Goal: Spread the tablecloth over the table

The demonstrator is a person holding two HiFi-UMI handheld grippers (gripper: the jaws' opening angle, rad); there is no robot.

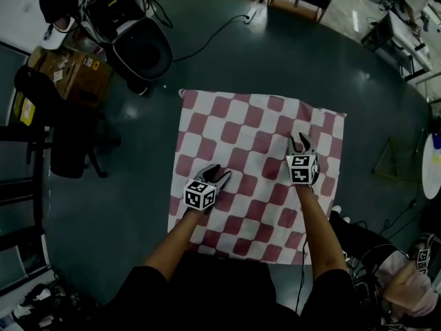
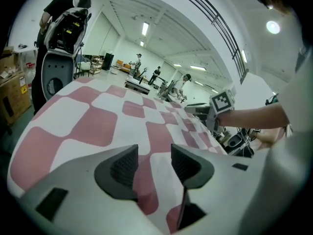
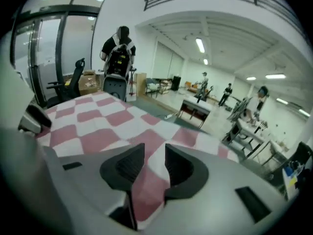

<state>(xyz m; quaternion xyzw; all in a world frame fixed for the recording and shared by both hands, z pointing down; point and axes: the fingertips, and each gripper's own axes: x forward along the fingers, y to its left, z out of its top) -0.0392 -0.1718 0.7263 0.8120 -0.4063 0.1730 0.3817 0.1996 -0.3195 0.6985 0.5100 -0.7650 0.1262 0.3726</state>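
A red-and-white checked tablecloth (image 1: 255,164) lies spread flat over the small table, seen from above in the head view. My left gripper (image 1: 222,174) hovers over the cloth's left middle, jaws open and empty; its own view shows the cloth (image 2: 98,121) through the gap between the pads. My right gripper (image 1: 300,143) is over the cloth's right side, open with nothing between its fingers; in its view the checked cloth (image 3: 98,126) stretches away below the jaws. In the left gripper view the right gripper (image 2: 215,116) appears at the far right edge of the table.
A dark office chair with bags (image 1: 134,43) stands beyond the table's far left corner. A cardboard box (image 1: 76,74) sits left of it. A cable (image 1: 213,36) runs across the dark floor. Another chair (image 1: 69,150) stands at the left, and a seated person's leg (image 1: 406,281) at lower right.
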